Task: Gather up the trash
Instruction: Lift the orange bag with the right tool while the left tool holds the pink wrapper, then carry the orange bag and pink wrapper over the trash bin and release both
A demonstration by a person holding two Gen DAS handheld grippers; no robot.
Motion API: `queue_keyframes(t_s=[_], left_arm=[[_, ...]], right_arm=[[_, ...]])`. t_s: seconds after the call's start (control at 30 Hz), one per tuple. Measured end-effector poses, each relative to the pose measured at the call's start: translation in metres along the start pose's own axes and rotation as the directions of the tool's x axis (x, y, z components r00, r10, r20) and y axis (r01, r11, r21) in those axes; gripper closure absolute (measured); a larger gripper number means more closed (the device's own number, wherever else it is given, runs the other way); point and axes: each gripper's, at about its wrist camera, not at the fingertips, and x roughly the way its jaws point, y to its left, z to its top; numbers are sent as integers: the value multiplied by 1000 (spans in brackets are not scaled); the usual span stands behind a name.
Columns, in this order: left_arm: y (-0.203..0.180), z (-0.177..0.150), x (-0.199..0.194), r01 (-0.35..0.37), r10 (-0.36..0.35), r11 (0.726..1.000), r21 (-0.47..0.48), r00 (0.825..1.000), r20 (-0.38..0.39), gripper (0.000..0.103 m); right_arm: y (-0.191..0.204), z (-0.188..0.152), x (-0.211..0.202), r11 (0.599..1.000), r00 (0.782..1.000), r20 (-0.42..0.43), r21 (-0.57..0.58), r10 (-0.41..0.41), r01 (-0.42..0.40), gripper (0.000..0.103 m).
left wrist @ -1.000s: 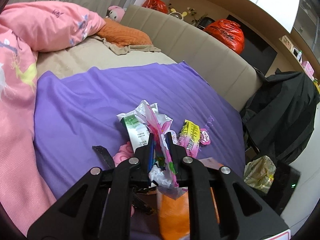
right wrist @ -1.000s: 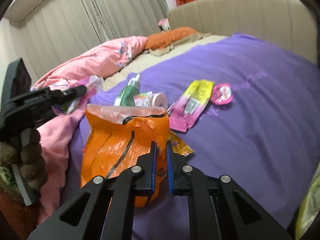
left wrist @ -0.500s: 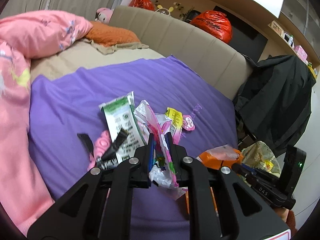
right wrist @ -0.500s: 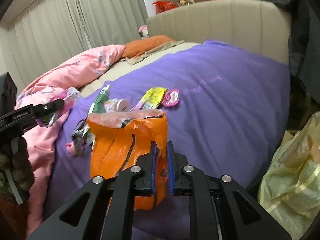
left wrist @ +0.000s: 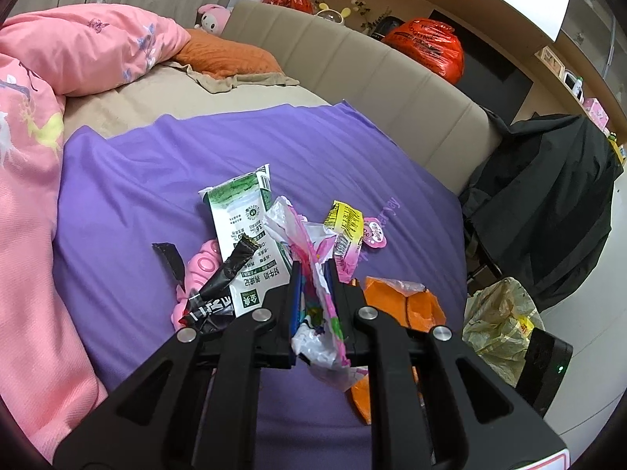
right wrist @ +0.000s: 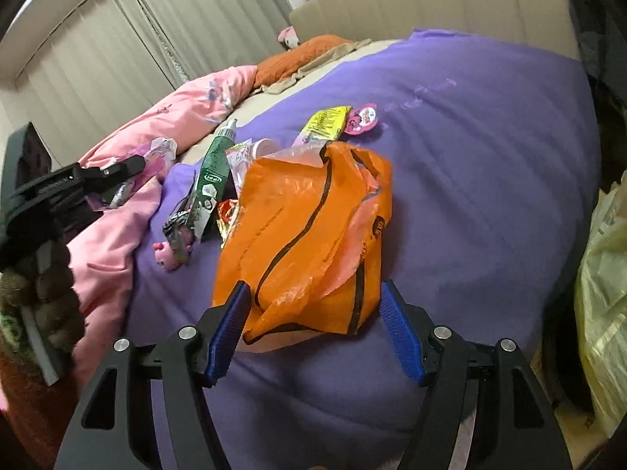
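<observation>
My left gripper (left wrist: pixel 313 270) is shut on a crumpled pink and white wrapper (left wrist: pixel 309 231) and holds it above the purple sheet (left wrist: pixel 156 180). From the right wrist view it shows at the left edge, the left gripper (right wrist: pixel 129 164) still clamping the wrapper (right wrist: pixel 158 152). My right gripper (right wrist: pixel 313 305) is low over the sheet and its jaws are opening. An orange plastic bag (right wrist: pixel 309 219) lies slumped just ahead of its blue pads (right wrist: pixel 231 325), which do not press on it. Loose trash sits behind: a green milk carton (left wrist: pixel 243 219), a yellow and pink wrapper (left wrist: pixel 345 223), a pink lid (left wrist: pixel 374 233), a black sachet (left wrist: pixel 223 278).
A yellowish trash bag (left wrist: pixel 497 313) stands on the floor beyond the bed's right edge. A pink duvet (left wrist: pixel 31 215) is heaped on the left. The beige bed end (left wrist: pixel 372 66) runs along the back, with a black coat (left wrist: pixel 548 196) draped at the right.
The right gripper has spread its jaws and let go of the orange bag, which has sagged flat onto the sheet. The left gripper still holds its wrapper.
</observation>
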Motion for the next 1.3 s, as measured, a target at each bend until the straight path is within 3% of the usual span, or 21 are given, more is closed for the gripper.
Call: queue_keyframes(t_s=[0.03,0.1,0.17,0.27,0.47,0.73,0.93,1.3], left_arm=[[1,0,0,1,-1,1000,2,1000,-1,92],[-1,-1,-1,-15,15,1000,15,1000,4,92],[-6,-1,-5,-40,39,999,25,999,22,92],[-14,0,-14,-68,67,997,27,996,54,92],[-52,11,-45,-50,41,996,73,992,119,92],[-159,11,-81,-52,-9,963,265,974,225,92],[-238,-9,-80,-29,-61,923,385,974,219,92],[-345,-53,-49,100,-182,834,543,978,100,92]], right_arm=[[3,-1,2,1000,1000,0,-18,-4,4,47],[4,0,7,999,1000,-10,-38,-2,1,69],[1,4,-3,999,1000,24,-35,-16,17,72],[-4,15,-37,994,990,125,-71,-72,81,73],[-17,37,-92,985,968,227,-109,-106,133,73],[-25,44,-158,949,927,345,-212,-149,231,73],[-57,34,-215,927,892,406,-217,-199,306,73],[-128,8,-296,912,826,466,-87,-317,400,73]])
